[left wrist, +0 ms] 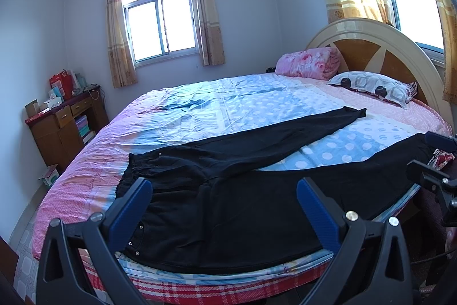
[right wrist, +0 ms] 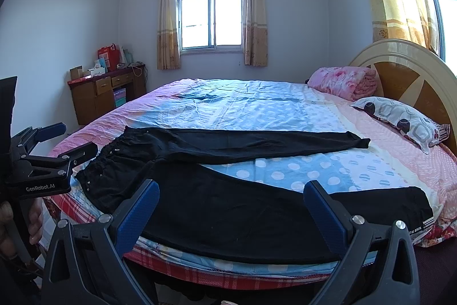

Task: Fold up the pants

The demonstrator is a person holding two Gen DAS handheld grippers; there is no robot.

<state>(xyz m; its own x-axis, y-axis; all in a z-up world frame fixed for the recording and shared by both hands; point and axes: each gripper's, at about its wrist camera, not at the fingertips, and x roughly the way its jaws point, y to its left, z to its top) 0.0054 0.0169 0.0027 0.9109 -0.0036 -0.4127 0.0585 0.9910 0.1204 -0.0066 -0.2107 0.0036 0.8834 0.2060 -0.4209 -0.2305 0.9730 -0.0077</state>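
We see the black pants point(left wrist: 228, 190) lying flat on the near side of the bed point(left wrist: 242, 102), with the waistband to the left and the two legs spread apart toward the headboard point(left wrist: 371, 47). Our left gripper point(left wrist: 224, 205) hangs above the waist part, its blue fingers point(left wrist: 131, 207) wide apart and holding nothing. Our right gripper point(right wrist: 231, 209) hangs over the nearer leg, also spread and empty. A patterned pillow point(right wrist: 400, 119) lies near the headboard.
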